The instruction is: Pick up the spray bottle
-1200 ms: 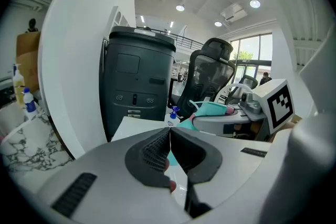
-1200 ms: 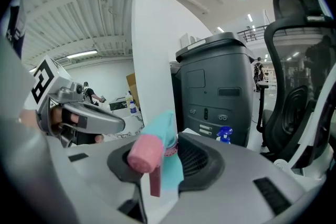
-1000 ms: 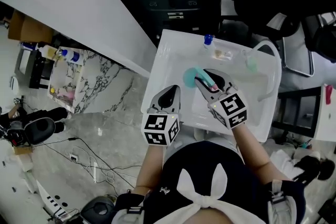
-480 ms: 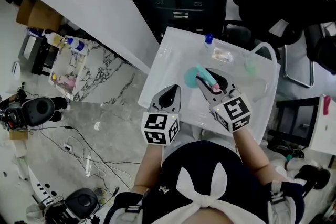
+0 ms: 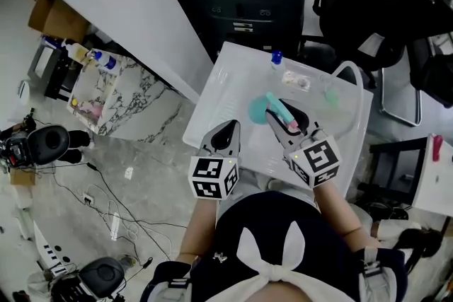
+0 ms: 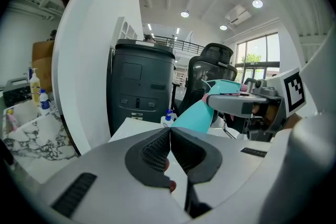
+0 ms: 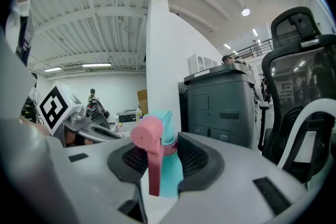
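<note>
Over one white table, right gripper clamps one spray bottle, left gripper closed

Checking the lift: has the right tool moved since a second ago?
Yes: the right tool, gripping the spray bottle, drew back from the blue-capped bottle.

At frame centre the right gripper clasps the teal spray bottle by its neck (a bit of pink shows there) over the white table. The left gripper hovers just lower left, jaws together.
</note>
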Motion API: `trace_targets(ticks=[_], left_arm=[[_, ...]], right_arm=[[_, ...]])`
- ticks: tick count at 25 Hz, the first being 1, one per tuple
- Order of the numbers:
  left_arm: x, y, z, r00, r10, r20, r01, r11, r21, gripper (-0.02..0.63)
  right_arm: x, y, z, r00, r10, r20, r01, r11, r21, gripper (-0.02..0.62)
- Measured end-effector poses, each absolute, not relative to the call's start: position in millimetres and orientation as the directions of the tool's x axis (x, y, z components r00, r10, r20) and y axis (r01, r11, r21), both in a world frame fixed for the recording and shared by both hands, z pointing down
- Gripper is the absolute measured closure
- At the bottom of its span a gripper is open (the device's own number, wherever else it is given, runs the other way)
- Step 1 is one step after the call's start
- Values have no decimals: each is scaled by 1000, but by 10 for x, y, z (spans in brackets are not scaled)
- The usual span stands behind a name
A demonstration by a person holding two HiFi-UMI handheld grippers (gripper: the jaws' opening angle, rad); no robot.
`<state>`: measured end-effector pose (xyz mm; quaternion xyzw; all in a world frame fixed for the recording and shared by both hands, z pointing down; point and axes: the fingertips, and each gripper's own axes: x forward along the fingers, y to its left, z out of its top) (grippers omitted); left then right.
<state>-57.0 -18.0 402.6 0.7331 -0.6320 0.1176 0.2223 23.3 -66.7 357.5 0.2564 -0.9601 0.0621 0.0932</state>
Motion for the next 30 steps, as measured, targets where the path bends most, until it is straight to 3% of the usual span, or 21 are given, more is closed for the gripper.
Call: trace_targets(ticks=[30], left_arm=[[-490, -148, 3941, 165, -882, 442, -981, -102, 162, 578]], right_arm=[[406, -523, 3492, -855, -476, 204, -499, 863, -81, 456]])
